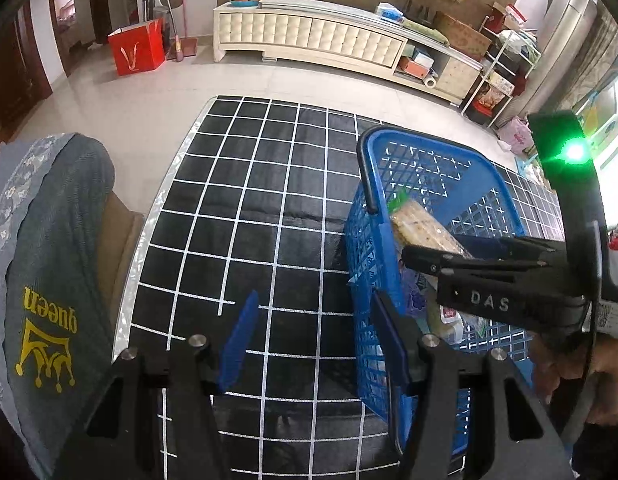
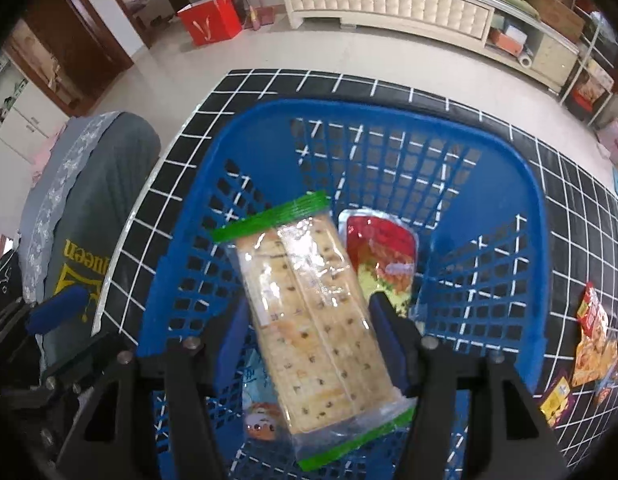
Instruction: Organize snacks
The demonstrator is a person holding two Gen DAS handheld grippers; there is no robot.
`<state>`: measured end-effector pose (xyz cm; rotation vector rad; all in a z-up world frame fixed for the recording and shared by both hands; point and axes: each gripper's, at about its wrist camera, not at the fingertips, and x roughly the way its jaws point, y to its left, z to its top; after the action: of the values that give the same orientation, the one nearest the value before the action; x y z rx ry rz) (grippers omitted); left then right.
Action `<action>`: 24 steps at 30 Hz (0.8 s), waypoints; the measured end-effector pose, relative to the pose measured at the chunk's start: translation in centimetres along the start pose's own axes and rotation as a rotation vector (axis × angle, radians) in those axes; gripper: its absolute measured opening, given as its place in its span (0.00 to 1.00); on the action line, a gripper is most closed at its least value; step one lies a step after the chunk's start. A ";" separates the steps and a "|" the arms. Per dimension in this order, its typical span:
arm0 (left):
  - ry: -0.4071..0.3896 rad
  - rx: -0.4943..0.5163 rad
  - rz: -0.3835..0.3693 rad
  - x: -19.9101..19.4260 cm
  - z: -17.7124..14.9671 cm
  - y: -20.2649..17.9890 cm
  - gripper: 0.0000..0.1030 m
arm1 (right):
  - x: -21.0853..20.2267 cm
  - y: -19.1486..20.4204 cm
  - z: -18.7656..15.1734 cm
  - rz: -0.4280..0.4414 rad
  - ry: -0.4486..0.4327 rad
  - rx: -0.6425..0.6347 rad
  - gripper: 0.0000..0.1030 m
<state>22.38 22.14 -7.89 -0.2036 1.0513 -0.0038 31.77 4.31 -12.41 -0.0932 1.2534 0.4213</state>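
While the left gripper (image 1: pixel 309 344) gapes empty, the right gripper (image 2: pixel 309 344) clamps a clear, green-edged cracker packet (image 2: pixel 309 316) over the blue lattice plastic basket (image 2: pixel 389 120), red pouch (image 2: pixel 381 256) at two o'clock.

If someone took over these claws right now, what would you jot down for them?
Right claw: shut on the cracker pack, held over the blue basket.
Left claw: open, holding nothing, beside the basket's left wall.
Done: a red-topped snack packet and others already lie in the basket.
Left: release the crackers into the basket, then collect the snack packets lying on the grid mat to its right.
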 end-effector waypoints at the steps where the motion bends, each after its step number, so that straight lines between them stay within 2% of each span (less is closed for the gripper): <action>1: 0.000 0.002 0.002 -0.1 -0.1 -0.1 0.54 | -0.2 0.0 -0.2 0.009 0.004 -0.006 0.65; 5: -0.013 0.017 0.015 -0.6 -0.3 -1.0 0.54 | -2.2 -0.4 -0.7 0.037 -0.028 0.005 0.79; 14: -0.049 0.053 0.035 -3.4 -1.1 -4.7 0.54 | -8.5 -2.5 -3.3 0.057 -0.124 -0.027 0.84; 16: -0.061 0.058 0.026 -4.1 -1.2 -5.8 0.68 | -9.8 -3.3 -4.1 0.059 -0.143 -0.015 0.84; 17: -0.076 0.064 0.023 -4.5 -1.3 -6.6 0.71 | -10.5 -3.8 -4.4 0.061 -0.153 -0.011 0.84; 20: -0.084 0.098 0.016 -5.2 -1.4 -8.9 0.71 | -12.5 -5.4 -5.7 0.060 -0.179 -0.003 0.84; 24: -0.095 0.148 0.002 -5.9 -1.6 -12.3 0.76 | -15.1 -7.8 -7.3 0.041 -0.212 0.013 0.84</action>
<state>19.19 10.41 -1.49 -0.0682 0.9525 -0.0693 24.27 -8.97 -1.86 -0.0112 1.0500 0.4466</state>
